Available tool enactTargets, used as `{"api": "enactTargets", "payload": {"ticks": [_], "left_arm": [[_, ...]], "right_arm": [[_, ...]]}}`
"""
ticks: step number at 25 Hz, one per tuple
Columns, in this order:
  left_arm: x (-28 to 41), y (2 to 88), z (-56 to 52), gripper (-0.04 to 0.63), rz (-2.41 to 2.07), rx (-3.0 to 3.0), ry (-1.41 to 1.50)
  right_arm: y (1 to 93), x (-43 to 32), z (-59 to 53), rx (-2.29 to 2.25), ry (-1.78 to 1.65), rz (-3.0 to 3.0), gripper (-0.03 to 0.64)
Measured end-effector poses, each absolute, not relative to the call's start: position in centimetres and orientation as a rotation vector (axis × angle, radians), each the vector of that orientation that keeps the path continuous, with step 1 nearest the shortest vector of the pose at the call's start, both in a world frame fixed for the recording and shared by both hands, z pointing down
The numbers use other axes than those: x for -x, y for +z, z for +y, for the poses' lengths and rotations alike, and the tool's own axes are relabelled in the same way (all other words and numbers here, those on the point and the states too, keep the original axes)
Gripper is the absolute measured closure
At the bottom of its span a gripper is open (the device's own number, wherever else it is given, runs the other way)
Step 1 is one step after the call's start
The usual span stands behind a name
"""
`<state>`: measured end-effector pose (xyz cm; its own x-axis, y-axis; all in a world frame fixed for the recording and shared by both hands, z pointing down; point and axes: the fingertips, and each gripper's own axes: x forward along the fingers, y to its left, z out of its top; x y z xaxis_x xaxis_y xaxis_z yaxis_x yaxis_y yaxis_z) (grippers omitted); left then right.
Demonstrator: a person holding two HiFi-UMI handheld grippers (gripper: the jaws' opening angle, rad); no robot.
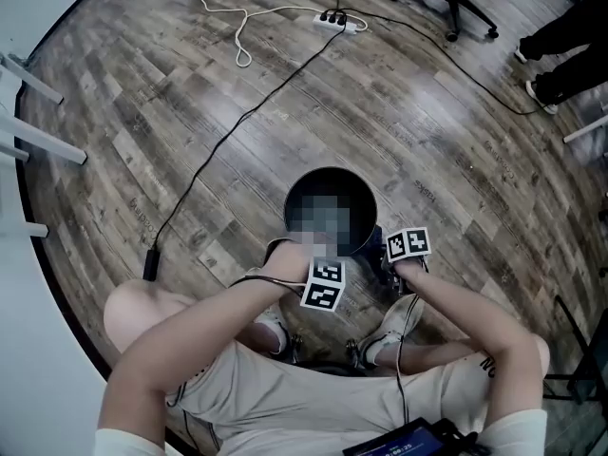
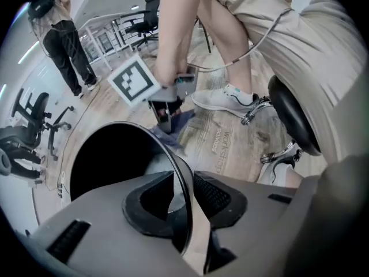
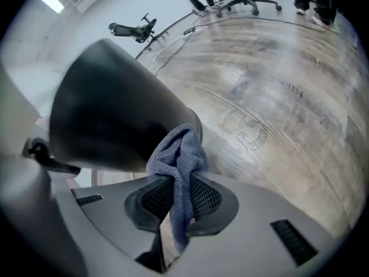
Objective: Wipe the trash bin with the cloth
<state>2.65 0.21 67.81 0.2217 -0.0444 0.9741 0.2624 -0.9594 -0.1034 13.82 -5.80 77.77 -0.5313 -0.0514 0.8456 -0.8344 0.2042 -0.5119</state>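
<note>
Right gripper (image 3: 181,196) clamps cloth (image 3: 182,153) beside trash bin (image 3: 115,114) wall.

Beige shorts (image 1: 313,397), white sneakers (image 1: 270,329), grey hand-held grippers (image 2: 181,184) (image 3: 179,184) with black-and-white marker cubes (image 1: 323,285)

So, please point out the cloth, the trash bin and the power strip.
cloth (image 3: 181,152), right gripper view, on its bunched top fold
trash bin (image 1: 331,172), head view, on its black rim
power strip (image 1: 339,22), head view, on its white body
</note>
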Motion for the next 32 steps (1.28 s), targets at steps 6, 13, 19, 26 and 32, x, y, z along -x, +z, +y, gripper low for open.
{"api": "enactTargets", "payload": {"ticks": [6,13,19,26,32], "left_arm": [[1.1,69.6,0.3,0.477,-0.278,2.11,-1.912],[1.0,70.7,1.2,0.558,-0.366,1.991,-1.879],[0.2,70.4,1.3,0.558,-0.347,2.039,-1.84],[-0.7,70.3,1.6,0.558,-0.351,2.109,-1.836],[-1.8,70.2,1.4,0.558,-0.25,2.202,-1.859]], "right_arm": [[67.6,-12.7,-3.3,-0.785,1.501,-1.865,0.563],[65.1,-8.9,-3.5,-0.838,1.526,-1.926,0.563],[70.4,-9.2,-3.5,-0.875,1.525,-1.872,0.563],[79.7,-10.2,-4.6,-0.926,1.463,-1.806,0.563],[86.8,-11.7,-6.4,-1.01,1.458,-1.795,0.563]]}}
